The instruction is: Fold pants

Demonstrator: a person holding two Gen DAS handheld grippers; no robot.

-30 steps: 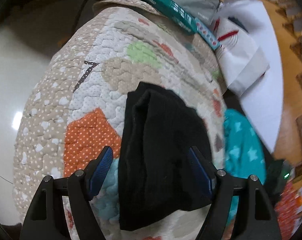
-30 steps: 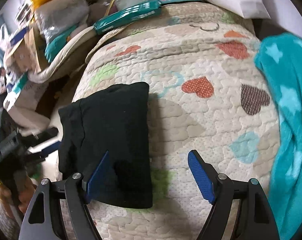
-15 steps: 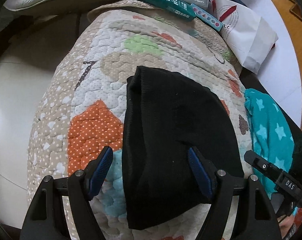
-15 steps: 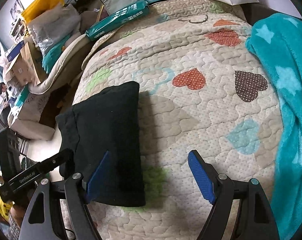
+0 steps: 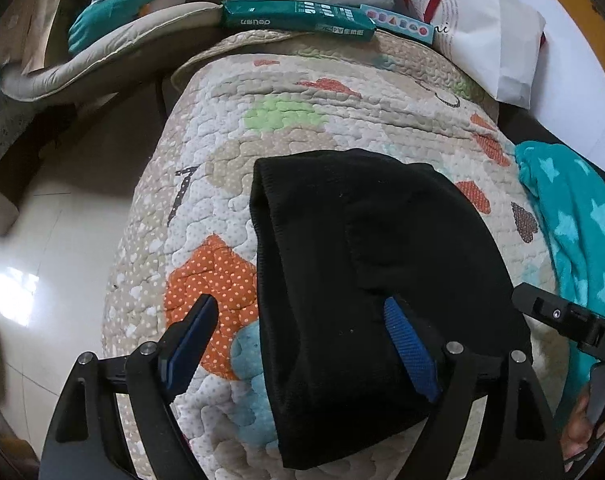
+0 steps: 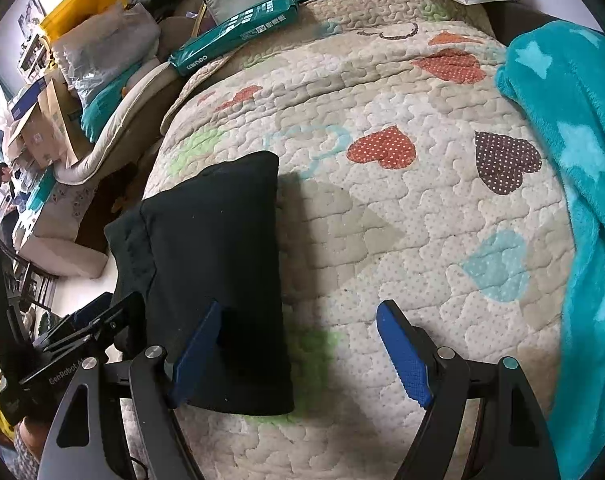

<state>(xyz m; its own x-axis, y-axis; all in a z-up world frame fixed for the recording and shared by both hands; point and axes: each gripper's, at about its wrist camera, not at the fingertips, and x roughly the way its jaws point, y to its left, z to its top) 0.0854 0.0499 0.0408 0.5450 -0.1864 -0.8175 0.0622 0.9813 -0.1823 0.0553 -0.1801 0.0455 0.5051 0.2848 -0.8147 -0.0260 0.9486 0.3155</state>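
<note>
Both claws tilted down over pants.

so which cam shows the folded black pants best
The right wrist view: the folded black pants appear nearly whole, as a neat rectangle on the quilt. In the left wrist view the pants fill the frame, and that claw's finger hides part of them.

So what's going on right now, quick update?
Left hand-held gripper opening, right hand-held gripper open, both holding nothing. Black pants folded on quilt. Nothing in the way.
</note>
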